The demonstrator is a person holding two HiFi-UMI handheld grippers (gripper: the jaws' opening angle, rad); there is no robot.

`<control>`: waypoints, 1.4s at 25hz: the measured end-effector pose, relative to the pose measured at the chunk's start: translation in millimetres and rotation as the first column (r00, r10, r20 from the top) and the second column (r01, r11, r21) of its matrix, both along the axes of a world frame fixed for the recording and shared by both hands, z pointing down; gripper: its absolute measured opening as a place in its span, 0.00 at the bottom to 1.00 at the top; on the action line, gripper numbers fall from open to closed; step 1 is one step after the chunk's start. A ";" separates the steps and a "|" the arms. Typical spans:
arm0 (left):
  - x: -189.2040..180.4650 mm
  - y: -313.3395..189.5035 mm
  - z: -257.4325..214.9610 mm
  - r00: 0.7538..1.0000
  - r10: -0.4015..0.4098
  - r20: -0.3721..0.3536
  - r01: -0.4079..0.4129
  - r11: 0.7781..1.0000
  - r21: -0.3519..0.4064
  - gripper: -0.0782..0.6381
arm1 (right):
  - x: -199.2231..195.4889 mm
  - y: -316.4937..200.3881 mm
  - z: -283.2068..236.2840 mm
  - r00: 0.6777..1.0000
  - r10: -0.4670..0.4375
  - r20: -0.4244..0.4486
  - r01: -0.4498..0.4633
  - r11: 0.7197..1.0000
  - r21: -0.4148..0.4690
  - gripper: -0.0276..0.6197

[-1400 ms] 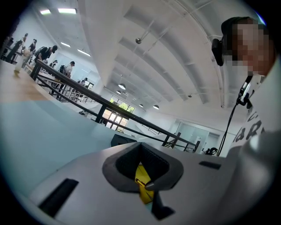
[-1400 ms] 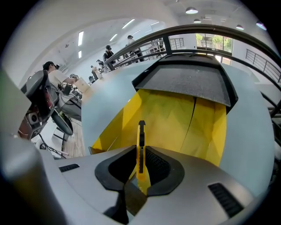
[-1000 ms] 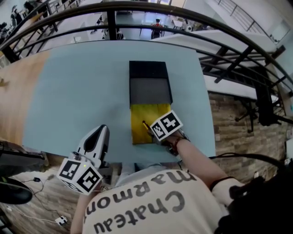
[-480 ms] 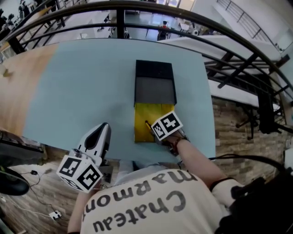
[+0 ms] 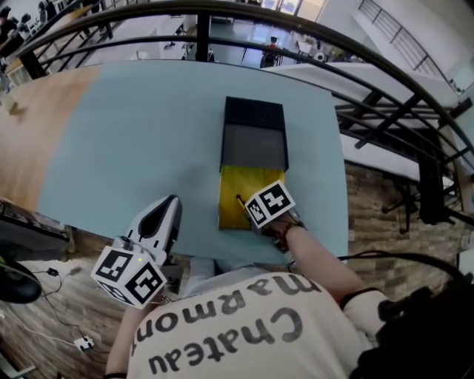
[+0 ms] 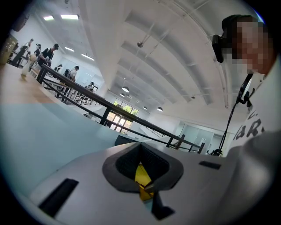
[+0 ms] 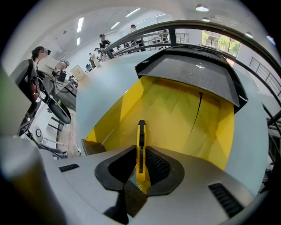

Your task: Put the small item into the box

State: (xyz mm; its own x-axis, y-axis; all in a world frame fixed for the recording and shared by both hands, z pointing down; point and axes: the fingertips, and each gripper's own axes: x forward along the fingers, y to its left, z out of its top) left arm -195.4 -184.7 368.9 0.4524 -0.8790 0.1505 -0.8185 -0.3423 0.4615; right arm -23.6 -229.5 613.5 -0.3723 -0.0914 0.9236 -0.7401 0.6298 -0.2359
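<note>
Small item (image 7: 141, 140) (slim, yellow): clamped on edge in the right hand-held gripper (image 7: 141, 175), poised over the box (image 7: 175, 118), at its open yellow tray. Left hand-held gripper (image 6: 142, 182): jaws narrow, held aside. Risk: if released high or tilted, the item may skid off a wall onto the tabletop (image 5: 133, 133).

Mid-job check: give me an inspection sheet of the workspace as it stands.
Surface: light blue table, holding only the box.
Job's things: yellow box, with a dark cover over its far part; yellow knife above the open part.
Clutter: nothing seen.
Grippers: right gripper shut on the knife over the box; left gripper has its jaws together, is off the table's near edge and is tilted upward.
Cables: black cable hangs by the person's chest; thin cable on the floor at left.
Surroundings: black railing beyond the table; people at far desks.
</note>
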 end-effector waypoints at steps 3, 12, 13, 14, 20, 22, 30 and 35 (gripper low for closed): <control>0.1 1.3 -0.1 1.000 0.001 0.001 -0.001 1.000 0.002 0.11 | -0.7 1.2 0.4 1.000 -0.020 -0.018 0.020 1.000 0.009 0.17; -4.2 2.3 -6.2 1.000 -0.006 0.009 0.006 1.000 0.015 0.11 | -2.5 2.0 -0.3 0.993 -0.078 -0.088 0.080 0.997 0.018 0.17; -4.8 2.7 -6.5 1.000 -0.008 0.009 0.008 1.000 0.015 0.11 | -2.1 1.9 -0.4 0.992 -0.083 -0.094 0.085 0.996 0.019 0.17; -5.4 3.1 -6.3 1.000 -0.012 0.009 0.011 1.000 0.014 0.11 | -1.7 1.7 -0.4 0.991 -0.088 -0.101 0.091 0.996 0.020 0.17; -10.8 4.8 -3.4 1.000 -0.031 0.002 0.031 0.999 0.017 0.11 | -2.4 2.2 1.0 0.987 -0.107 -0.121 0.110 0.994 0.019 0.17; -12.3 4.6 -2.6 0.999 -0.035 0.000 0.035 0.999 0.016 0.11 | -3.5 1.5 0.7 0.985 -0.116 -0.125 0.119 0.993 0.021 0.17; -13.4 7.3 -0.2 0.999 -0.034 -0.005 0.034 0.999 0.008 0.11 | -4.0 3.9 0.1 0.977 -0.149 -0.153 0.157 0.987 0.045 0.17; -14.2 8.3 -0.2 1.000 -0.029 -0.004 0.029 1.000 0.010 0.11 | -6.0 4.3 -0.3 0.979 -0.148 -0.139 0.156 0.987 0.048 0.21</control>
